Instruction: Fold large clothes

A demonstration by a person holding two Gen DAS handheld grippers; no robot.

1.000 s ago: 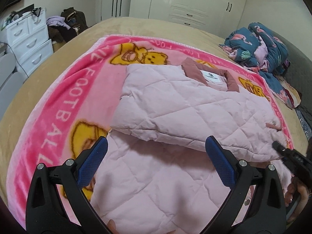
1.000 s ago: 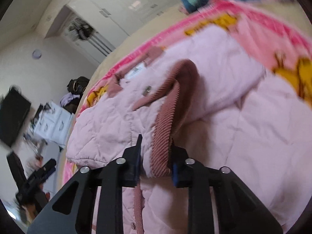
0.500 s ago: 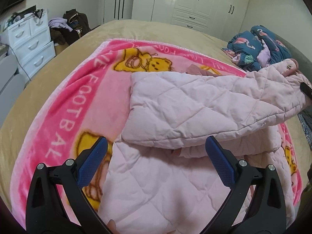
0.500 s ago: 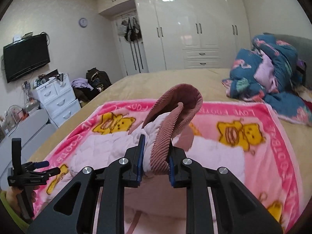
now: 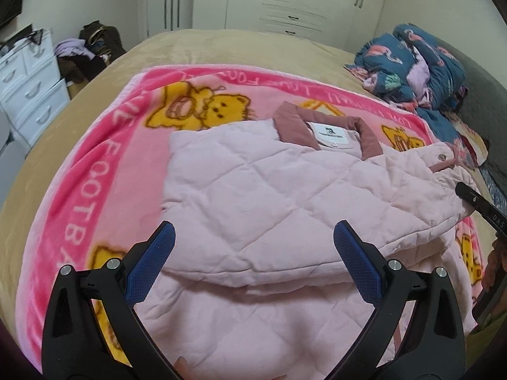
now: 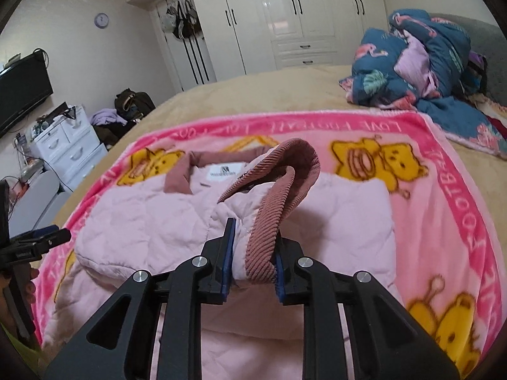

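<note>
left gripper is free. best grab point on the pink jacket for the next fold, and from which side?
Probably the near folded edge of the pink quilted jacket, straight ahead of the open left gripper. It forms a raised lip over the layer beneath, so one finger could slide under from the near side. The right gripper already clamps the corduroy cuff, so take the opposite end.

Bare blanket: pink blanket (image 5: pixel 95 145) lies open left of the quilted jacket (image 5: pixel 253 190).
Bare bed: tan bed (image 6: pixel 253 95) beyond the jacket.
Obstacle: bundled blue quilt (image 6: pixel 418 60) beyond the jacket's right.
</note>
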